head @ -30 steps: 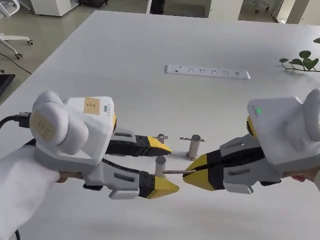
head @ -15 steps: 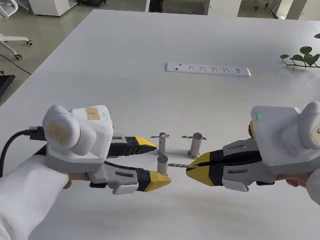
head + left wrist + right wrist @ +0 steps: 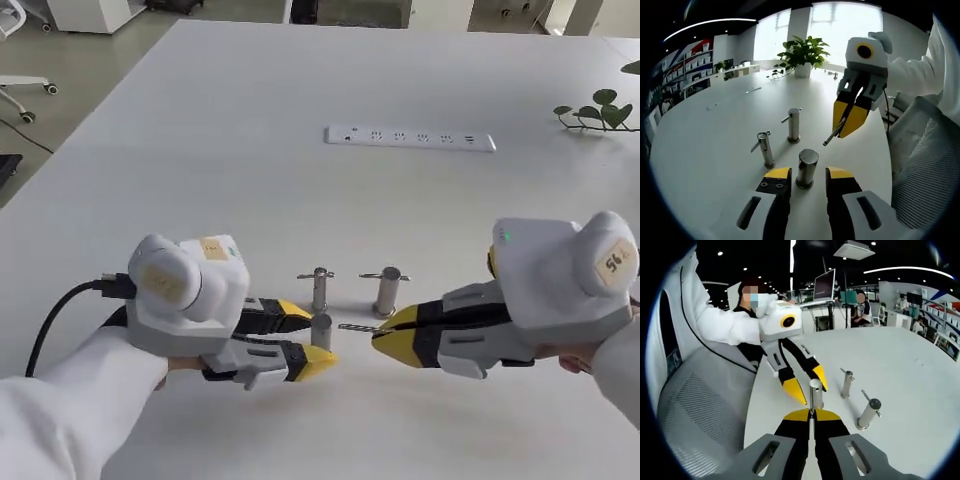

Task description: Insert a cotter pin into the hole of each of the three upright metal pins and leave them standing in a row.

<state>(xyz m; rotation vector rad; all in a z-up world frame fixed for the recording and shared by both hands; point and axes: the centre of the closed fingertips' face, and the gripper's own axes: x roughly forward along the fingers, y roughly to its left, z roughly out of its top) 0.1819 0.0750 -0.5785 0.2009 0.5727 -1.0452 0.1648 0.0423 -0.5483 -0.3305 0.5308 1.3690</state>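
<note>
Three upright metal pins stand on the white table (image 3: 250, 150). The two far pins (image 3: 319, 288) (image 3: 388, 291) each carry a cotter pin through the top. The near pin (image 3: 321, 330) (image 3: 808, 159) (image 3: 815, 390) has none. My left gripper (image 3: 311, 335) (image 3: 808, 175) is open, its yellow tips flanking the near pin's base without touching. My right gripper (image 3: 385, 335) (image 3: 811, 415) is shut on a cotter pin (image 3: 355, 327) (image 3: 832, 135), held level, its free end just right of the near pin's top.
A white power strip (image 3: 410, 139) lies further back on the table. A leafy sprig (image 3: 598, 112) lies at the far right edge. A black cable (image 3: 60, 310) trails from the left gripper. People sit at a screen in the right gripper view.
The head camera has shifted. My left gripper has drawn back to the left, so the near pin now stands at its tips. The right gripper still holds the cotter pin beside that pin.
</note>
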